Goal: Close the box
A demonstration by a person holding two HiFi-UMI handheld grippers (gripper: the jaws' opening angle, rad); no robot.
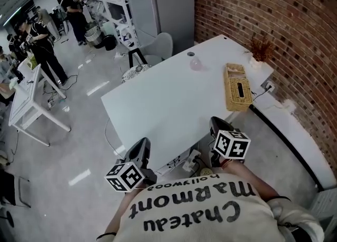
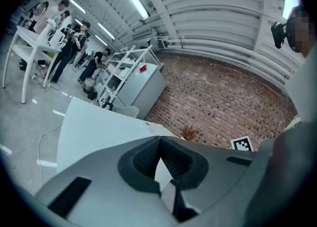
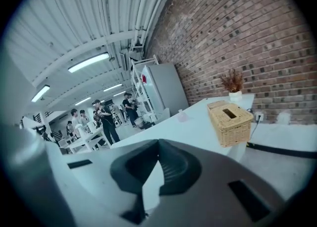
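Observation:
A wicker box [image 1: 237,87] with a slot in its top stands near the right edge of the white table [image 1: 168,104]; its top lies flat. The right gripper view has the wicker box [image 3: 231,121] ahead and to the right, well beyond the jaws. My left gripper [image 1: 142,145] is held at the table's near edge, close to my body, and my right gripper [image 1: 216,124] beside it to the right. Both are far from the box. The left gripper [image 2: 160,139] has its jaws together with nothing between them, and so has the right gripper [image 3: 158,144].
A small clear cup [image 1: 195,65] stands on the table's far part and a dried plant in a white vase [image 1: 259,51] at its far right corner. A brick wall [image 1: 274,9] runs along the right. A chair [image 1: 160,46] stands behind the table. People work at back left.

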